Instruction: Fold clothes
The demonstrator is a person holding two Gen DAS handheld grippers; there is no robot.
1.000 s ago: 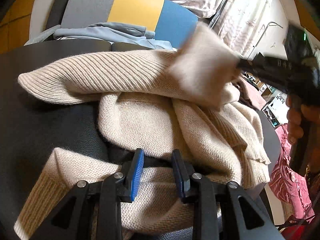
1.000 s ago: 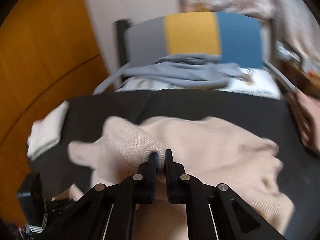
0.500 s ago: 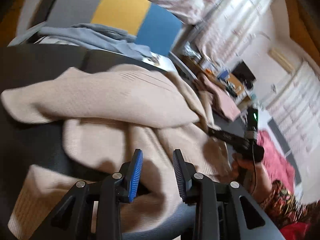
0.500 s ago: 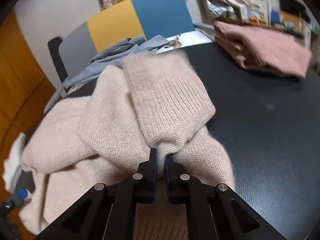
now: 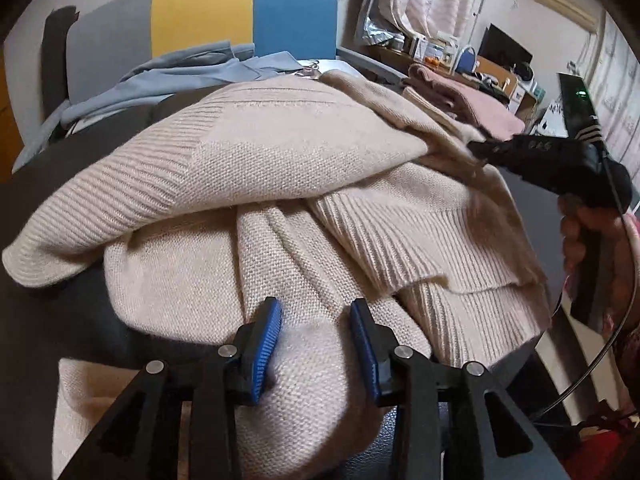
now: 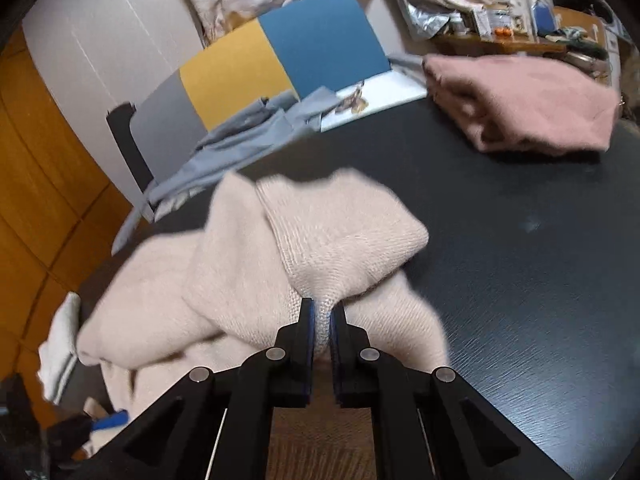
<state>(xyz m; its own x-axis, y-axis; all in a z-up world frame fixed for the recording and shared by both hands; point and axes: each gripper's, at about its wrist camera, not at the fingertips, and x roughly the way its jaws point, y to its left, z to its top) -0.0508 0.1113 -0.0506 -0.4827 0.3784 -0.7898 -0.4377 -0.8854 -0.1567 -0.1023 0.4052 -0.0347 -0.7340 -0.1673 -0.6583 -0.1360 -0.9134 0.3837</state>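
A beige knit sweater [image 5: 280, 168] lies heaped on the black table [image 6: 520, 280]. One ribbed part is folded over the top of the heap. My left gripper [image 5: 316, 344] hovers low over the near part of the sweater. Its blue-padded jaws are opening, and a bulge of fabric sits between them without being pinched. My right gripper [image 6: 322, 316] is shut on a bunched fold of the sweater [image 6: 320, 248]. In the left wrist view the right gripper [image 5: 476, 147] comes in from the right, held by a hand [image 5: 580, 236], with its tip at the sweater's right side.
A folded pink sweater [image 6: 520, 100] rests on the table's far right. Behind the table stands a chair with a grey, yellow and blue back [image 5: 200, 16], and a grey-blue garment [image 5: 180, 72] is draped on it. A white cloth [image 6: 60, 344] lies at the table's left edge.
The right gripper swung its held fold of sweater across to the right and lowered it. The left gripper's jaws widened and it shifted over the sweater's near part.
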